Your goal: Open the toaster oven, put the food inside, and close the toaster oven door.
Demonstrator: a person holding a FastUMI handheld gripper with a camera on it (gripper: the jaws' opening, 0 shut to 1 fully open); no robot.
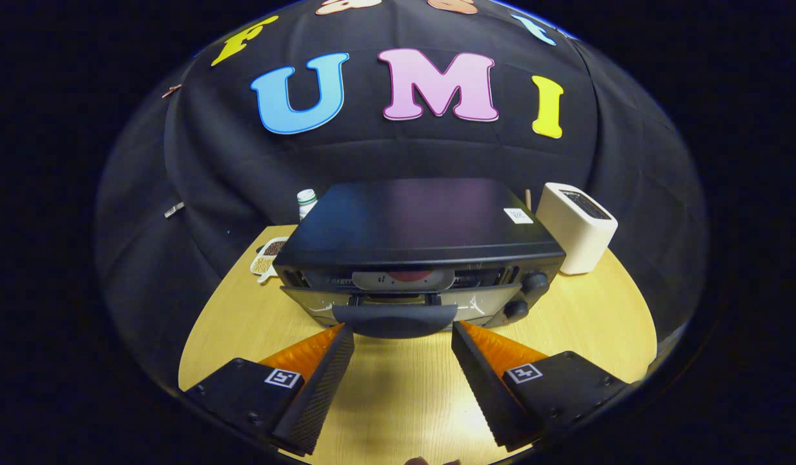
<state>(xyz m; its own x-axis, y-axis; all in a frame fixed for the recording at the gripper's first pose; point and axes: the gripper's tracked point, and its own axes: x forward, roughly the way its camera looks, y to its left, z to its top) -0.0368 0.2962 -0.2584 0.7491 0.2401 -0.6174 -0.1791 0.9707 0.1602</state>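
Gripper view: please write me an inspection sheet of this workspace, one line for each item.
Surface: round light wooden table, bare ahead of the fingers.
Job's things: black toaster oven at the table's middle, its glass door partly lowered with the dark curved handle toward the tool; a white plate with red food sits inside.
Clutter: white pop-up toaster to the right of the oven; white bottle with green cap and a small tray of grains to the oven's left.
Grippers: tool open, fingers apart just before the handle, not touching it.
Cables: nothing seen.
Surroundings: black cloth wall behind the table.
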